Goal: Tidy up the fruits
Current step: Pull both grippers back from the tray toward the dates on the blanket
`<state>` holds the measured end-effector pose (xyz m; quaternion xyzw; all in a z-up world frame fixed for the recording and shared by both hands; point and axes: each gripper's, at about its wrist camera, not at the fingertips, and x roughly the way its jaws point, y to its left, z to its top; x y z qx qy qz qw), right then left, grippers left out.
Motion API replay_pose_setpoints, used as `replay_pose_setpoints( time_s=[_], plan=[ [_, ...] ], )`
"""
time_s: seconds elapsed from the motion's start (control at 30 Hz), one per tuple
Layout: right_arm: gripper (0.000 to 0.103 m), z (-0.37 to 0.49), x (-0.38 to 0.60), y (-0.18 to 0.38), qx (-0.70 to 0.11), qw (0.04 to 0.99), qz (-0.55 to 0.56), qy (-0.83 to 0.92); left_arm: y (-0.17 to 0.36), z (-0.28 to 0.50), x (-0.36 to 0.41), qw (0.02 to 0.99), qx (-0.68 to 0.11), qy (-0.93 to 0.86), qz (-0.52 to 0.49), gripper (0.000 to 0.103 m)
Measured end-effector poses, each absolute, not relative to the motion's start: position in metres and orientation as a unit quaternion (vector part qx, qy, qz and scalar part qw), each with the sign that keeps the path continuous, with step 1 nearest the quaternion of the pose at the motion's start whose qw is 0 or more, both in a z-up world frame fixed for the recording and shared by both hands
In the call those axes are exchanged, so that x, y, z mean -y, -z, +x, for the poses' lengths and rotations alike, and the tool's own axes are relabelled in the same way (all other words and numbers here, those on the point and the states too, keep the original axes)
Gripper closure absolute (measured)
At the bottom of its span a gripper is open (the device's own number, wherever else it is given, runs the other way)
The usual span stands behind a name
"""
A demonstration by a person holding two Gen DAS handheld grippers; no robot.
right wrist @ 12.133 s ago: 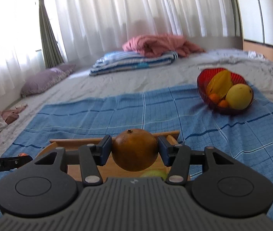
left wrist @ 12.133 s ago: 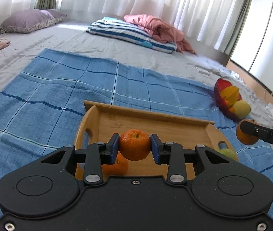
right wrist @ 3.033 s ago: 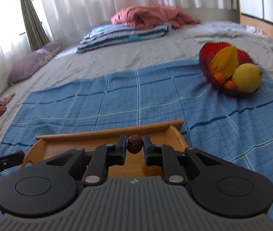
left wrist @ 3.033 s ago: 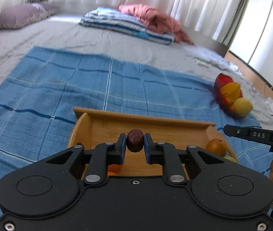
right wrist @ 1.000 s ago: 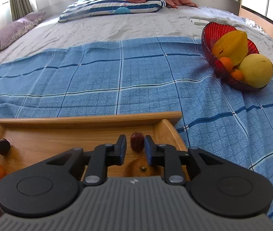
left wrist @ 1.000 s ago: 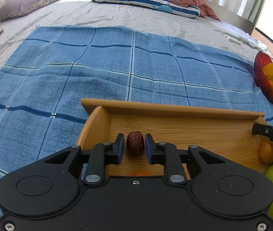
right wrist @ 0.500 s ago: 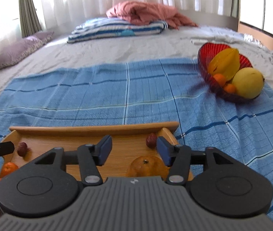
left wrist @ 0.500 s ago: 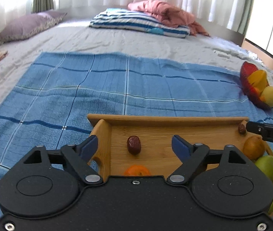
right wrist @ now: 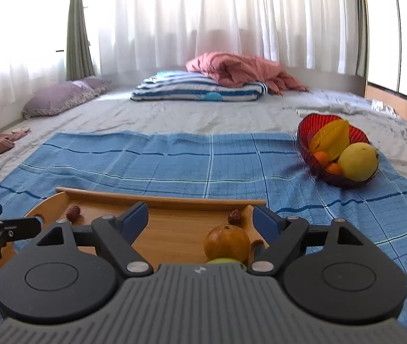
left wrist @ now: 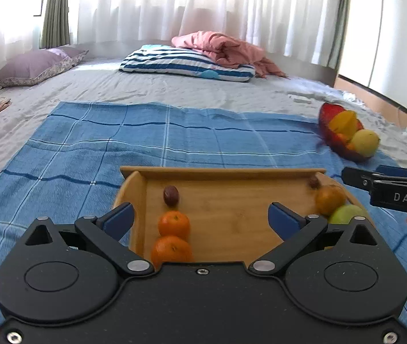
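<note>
Left wrist: our left gripper [left wrist: 200, 220] gapes wide, empty, over the wooden tray [left wrist: 220, 172]; red date [left wrist: 170, 195] and two tangerines [left wrist: 173, 224] lined along its left side. Right wrist: our right gripper [right wrist: 200, 219] gapes too, empty; second date [right wrist: 234, 216] and brown orange [right wrist: 227, 243] at tray's right end.
</note>
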<state>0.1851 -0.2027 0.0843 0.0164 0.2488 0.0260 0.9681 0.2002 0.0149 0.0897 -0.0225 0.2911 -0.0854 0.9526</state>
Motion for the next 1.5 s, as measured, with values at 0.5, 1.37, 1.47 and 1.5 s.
replay_pose_setpoints(
  time_s=[0.5, 1.37, 1.47, 1.5],
  plan=[
    [0.002, 0.097, 0.194, -0.075, -0.167, 0.985, -0.007, -0.032, -0.075, 0.123, 0.000, 0.957, -0.273, 0.098, -0.025, 0.000],
    [0.000, 0.023, 0.196, -0.013, -0.179, 0.984, -0.007, -0.018, -0.025, 0.077, 0.018, 0.950, -0.301, 0.075, -0.020, 0.000],
    [0.000, 0.021, 0.194, -0.008, -0.183, 0.983, -0.009, -0.017, -0.020, 0.074, 0.020, 0.950, -0.304, 0.070, -0.015, 0.000],
    [0.000, 0.021, 0.193, -0.007, -0.185, 0.983, -0.009, -0.017, -0.018, 0.073, 0.020, 0.949, -0.306, 0.070, -0.015, 0.000]
  ],
)
